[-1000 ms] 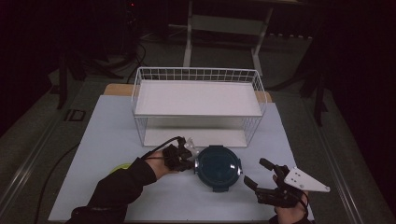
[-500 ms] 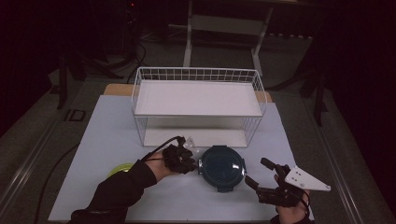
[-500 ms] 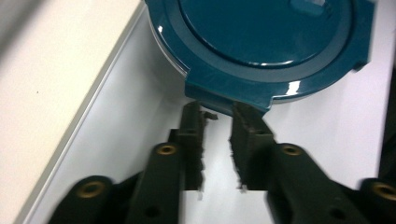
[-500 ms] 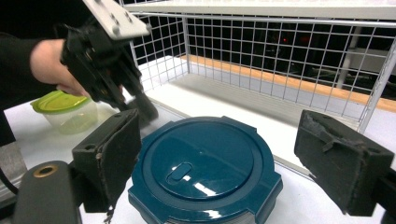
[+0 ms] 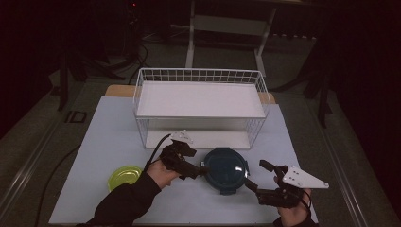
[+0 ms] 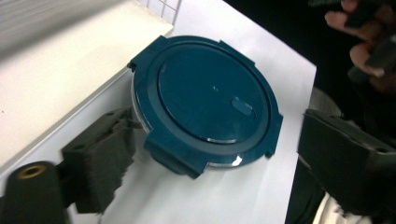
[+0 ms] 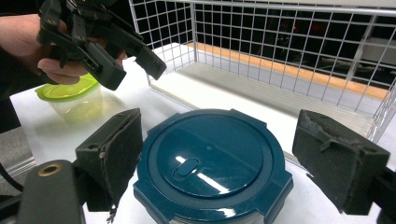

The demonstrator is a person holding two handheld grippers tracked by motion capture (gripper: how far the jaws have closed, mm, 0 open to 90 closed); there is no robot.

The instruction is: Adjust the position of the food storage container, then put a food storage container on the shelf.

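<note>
Nearest you, your right gripper (image 5: 252,176) sits low on the tabletop (image 5: 104,142) with its jaws spread, empty, aimed at the box (image 5: 226,169) just ahead of it; in the right gripper view the box (image 7: 212,170) fills the gap between the pads without touching either. Your left gripper (image 5: 204,170) hovers at the box's left edge, and its jaws have just been opening: they stand spread now, with the nearest lid tab in the gap and neither pad pressing on it. The box is round, with a dark blue snap-on lid and clip tabs around the rim. Judge it light, stiff and rather slick on top, so take it by the rim or a tab, not the smooth lid face. To the left stands a green tub (image 5: 124,176). Beyond the box stands the wire rack (image 5: 201,100), its lower shelf close behind it.
</note>
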